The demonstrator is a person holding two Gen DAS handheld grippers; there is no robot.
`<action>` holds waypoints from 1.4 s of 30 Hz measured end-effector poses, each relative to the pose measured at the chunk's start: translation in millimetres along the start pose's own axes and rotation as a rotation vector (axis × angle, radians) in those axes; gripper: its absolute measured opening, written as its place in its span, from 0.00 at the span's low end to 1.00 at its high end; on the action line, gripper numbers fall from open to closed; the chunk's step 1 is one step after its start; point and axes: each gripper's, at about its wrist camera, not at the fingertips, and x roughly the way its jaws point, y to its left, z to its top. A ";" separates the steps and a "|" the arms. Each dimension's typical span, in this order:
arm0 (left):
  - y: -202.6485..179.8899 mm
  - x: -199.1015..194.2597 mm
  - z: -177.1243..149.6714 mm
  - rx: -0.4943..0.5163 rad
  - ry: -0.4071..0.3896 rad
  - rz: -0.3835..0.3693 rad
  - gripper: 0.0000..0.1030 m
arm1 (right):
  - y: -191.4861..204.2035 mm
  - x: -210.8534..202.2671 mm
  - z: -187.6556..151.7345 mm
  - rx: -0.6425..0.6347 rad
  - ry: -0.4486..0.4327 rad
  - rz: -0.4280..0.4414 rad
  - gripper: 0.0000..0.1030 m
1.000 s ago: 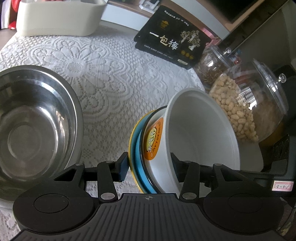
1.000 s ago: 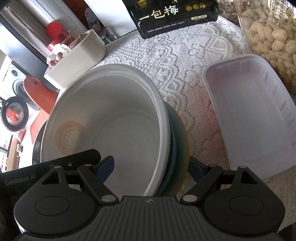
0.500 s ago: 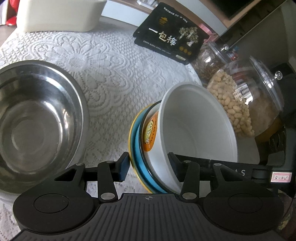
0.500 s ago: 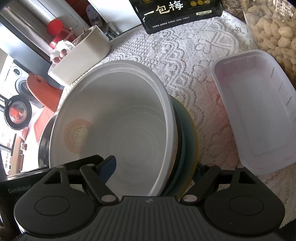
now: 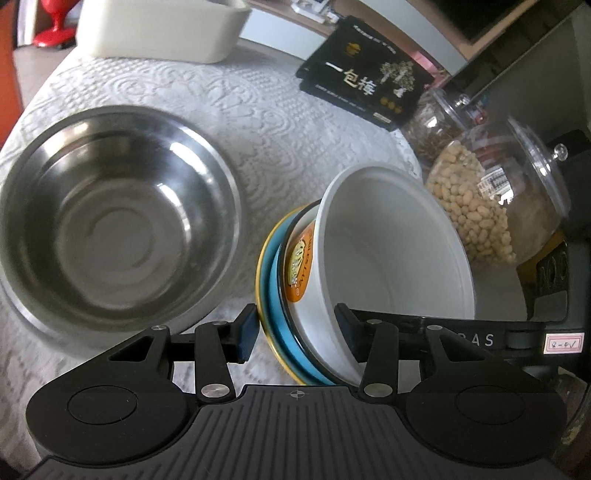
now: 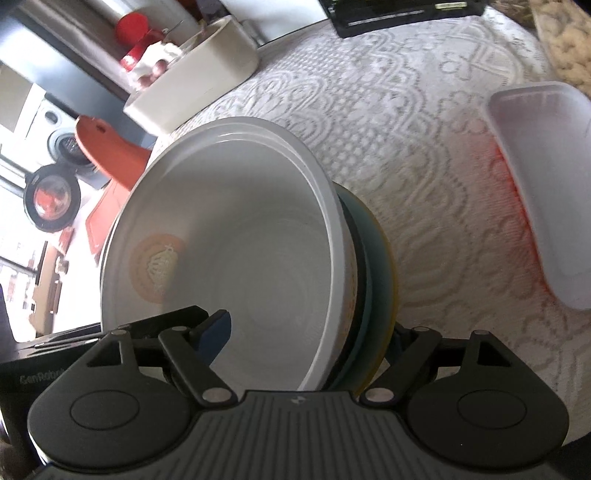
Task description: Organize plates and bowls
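A stack of a white bowl (image 5: 391,254) with an orange label on a blue plate (image 5: 275,291) with a yellow rim is held tilted above the lace-covered table. My left gripper (image 5: 295,330) is shut on one edge of the stack. My right gripper (image 6: 306,332) is shut on the opposite edge, one finger inside the white bowl (image 6: 251,251), the other behind the blue plate (image 6: 380,258). A large steel bowl (image 5: 110,221) stands empty on the table left of the stack.
A clear plastic tray (image 6: 546,192) lies on the table to the right. Glass jars of nuts (image 5: 480,206), a black box (image 5: 365,81) and a cream tub (image 5: 159,29) stand along the far side. The lace tablecloth (image 6: 406,110) covers a round table.
Both grippers have carried the stack left and away from the plastic tray, towards the steel bowl, which now shows more fully in the left wrist view.
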 end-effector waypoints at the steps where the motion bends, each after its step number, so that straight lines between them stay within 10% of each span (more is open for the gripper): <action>1: 2.3 -2.7 -1.4 -0.006 -0.003 0.002 0.46 | 3.0 0.7 -1.8 -0.005 0.004 0.003 0.81; 42: -22.8 -11.3 4.3 0.117 -0.007 0.141 0.53 | -34.6 6.1 -7.4 0.096 -0.050 0.073 1.00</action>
